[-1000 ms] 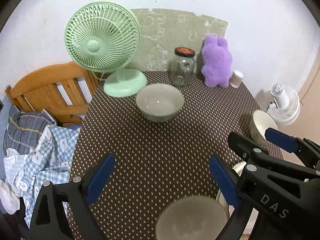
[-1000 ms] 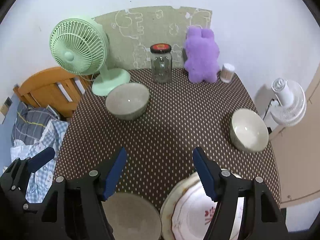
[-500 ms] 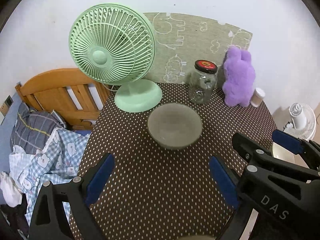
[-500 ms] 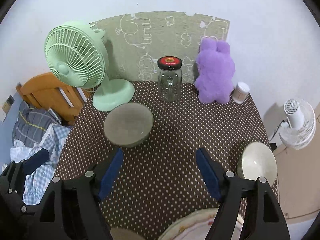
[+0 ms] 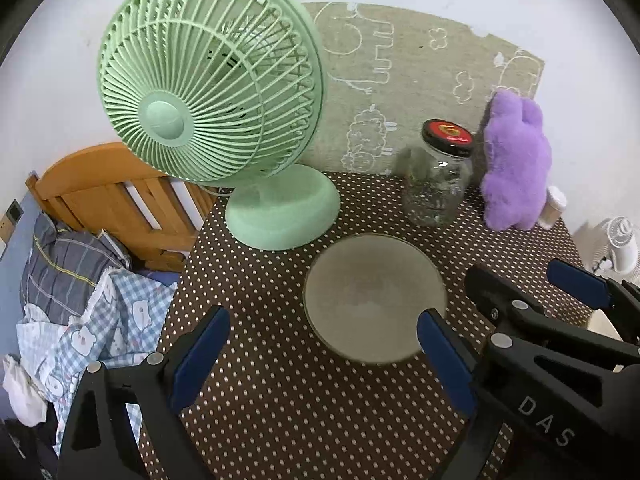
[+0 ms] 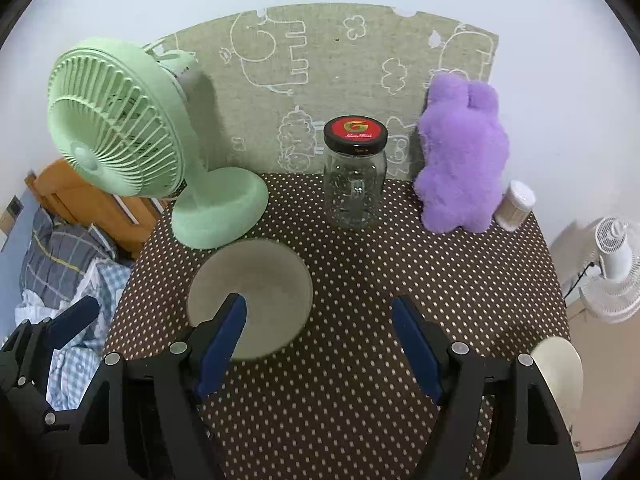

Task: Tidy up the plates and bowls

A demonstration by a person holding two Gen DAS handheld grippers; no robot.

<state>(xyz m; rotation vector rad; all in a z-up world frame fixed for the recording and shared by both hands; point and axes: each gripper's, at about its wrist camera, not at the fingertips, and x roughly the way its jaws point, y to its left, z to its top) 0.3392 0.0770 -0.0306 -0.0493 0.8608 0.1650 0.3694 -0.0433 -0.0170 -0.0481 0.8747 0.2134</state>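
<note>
Left gripper (image 5: 322, 356): bottom of its own view, fingers spread, nothing between them — grey bowl (image 5: 374, 298) just beyond, centre frame.
Grey bowl: alone on the dotted table (image 6: 360, 420), lower left in the right view, nothing stacked in it.
Right gripper (image 6: 320, 344): lower centre, spread, empty.
Cream bowl (image 6: 560, 368): lower right edge, well apart.
Progress: judging by this, organizing is barely begun — both bowls are yet to be gathered.
</note>
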